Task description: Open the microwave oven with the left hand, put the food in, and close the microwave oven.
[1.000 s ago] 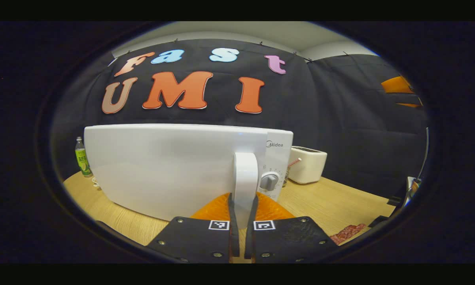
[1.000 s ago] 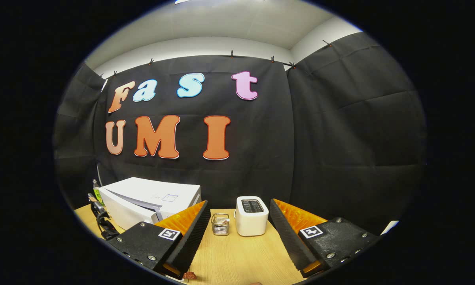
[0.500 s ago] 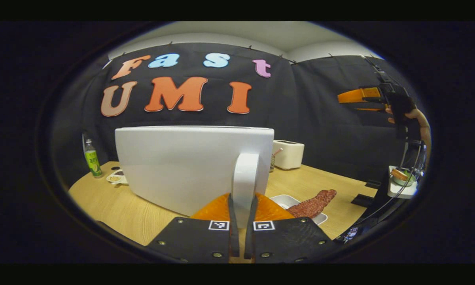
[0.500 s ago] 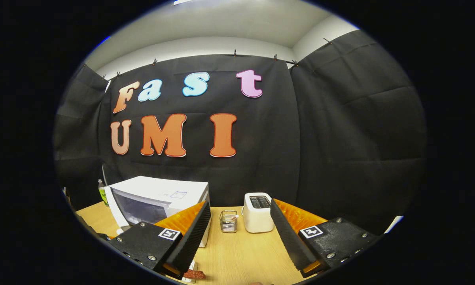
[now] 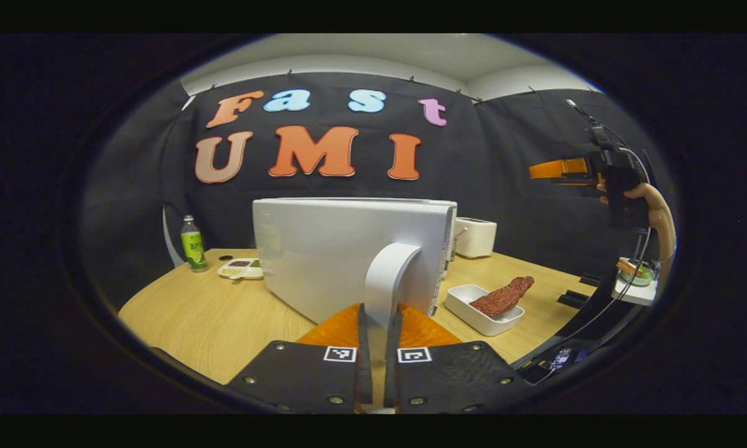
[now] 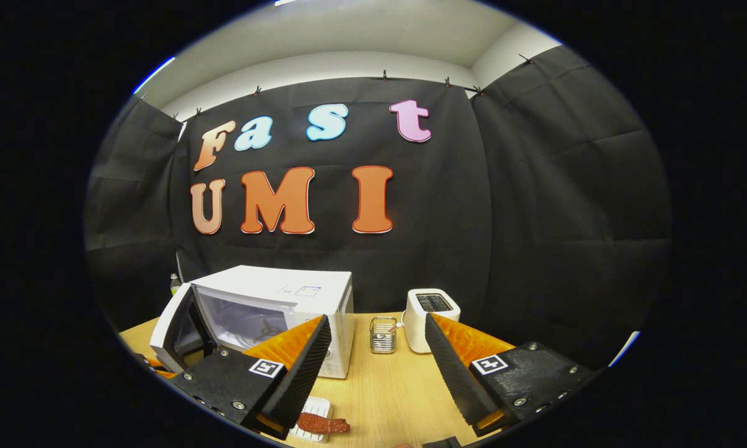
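Gripping the handle, door swung wide

We see our left gripper [image 5: 373, 348] clamped on the microwave door's white handle [image 5: 385, 280]; the door [image 5: 342, 249] stands open. Our right gripper [image 6: 373, 367], raised above the table [image 6: 379, 404], gapes empty. The food [image 5: 501, 298] lies in a white tray [image 5: 466, 308] just beside the microwave [image 6: 286, 305].

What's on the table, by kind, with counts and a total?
Appliances: 2, the microwave oven and the toaster.
Food dishes: 2, the white tray of meat and the small divided dish.
Drink bottles: 1, the green bottle.
Glass holders: 1, the clear glass beside the toaster.
Total: 6.
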Demonstrator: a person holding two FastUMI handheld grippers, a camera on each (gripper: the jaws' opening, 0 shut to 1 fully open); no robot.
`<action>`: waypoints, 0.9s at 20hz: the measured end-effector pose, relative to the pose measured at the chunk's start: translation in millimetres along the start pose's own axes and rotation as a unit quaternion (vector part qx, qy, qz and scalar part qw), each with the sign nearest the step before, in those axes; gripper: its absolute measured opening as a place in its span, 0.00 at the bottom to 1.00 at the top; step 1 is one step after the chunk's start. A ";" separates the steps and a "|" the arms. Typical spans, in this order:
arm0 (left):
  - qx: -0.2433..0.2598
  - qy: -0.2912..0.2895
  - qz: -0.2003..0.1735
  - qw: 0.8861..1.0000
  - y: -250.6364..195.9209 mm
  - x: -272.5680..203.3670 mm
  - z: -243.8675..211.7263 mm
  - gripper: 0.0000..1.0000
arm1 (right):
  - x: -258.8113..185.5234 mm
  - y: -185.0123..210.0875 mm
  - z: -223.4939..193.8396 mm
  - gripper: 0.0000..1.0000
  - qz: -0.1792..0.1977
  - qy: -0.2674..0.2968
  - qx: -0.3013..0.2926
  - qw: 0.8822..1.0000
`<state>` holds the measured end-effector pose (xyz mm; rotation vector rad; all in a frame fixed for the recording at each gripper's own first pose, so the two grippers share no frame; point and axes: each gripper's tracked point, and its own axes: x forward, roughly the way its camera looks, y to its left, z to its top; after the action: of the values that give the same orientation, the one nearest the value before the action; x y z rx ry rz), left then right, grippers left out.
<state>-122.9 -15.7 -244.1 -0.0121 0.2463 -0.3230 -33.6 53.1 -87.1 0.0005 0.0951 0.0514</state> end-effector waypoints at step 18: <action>-0.029 -0.070 0.189 0.979 167.9 -120.0 39.4 0.36 | -3.9 27.0 -68.4 0.94 0.024 0.053 0.054 0.997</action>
<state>-171.1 180.3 -185.9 -0.0459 0.1139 0.0636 -45.4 79.8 -154.7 0.1088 0.2040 0.0940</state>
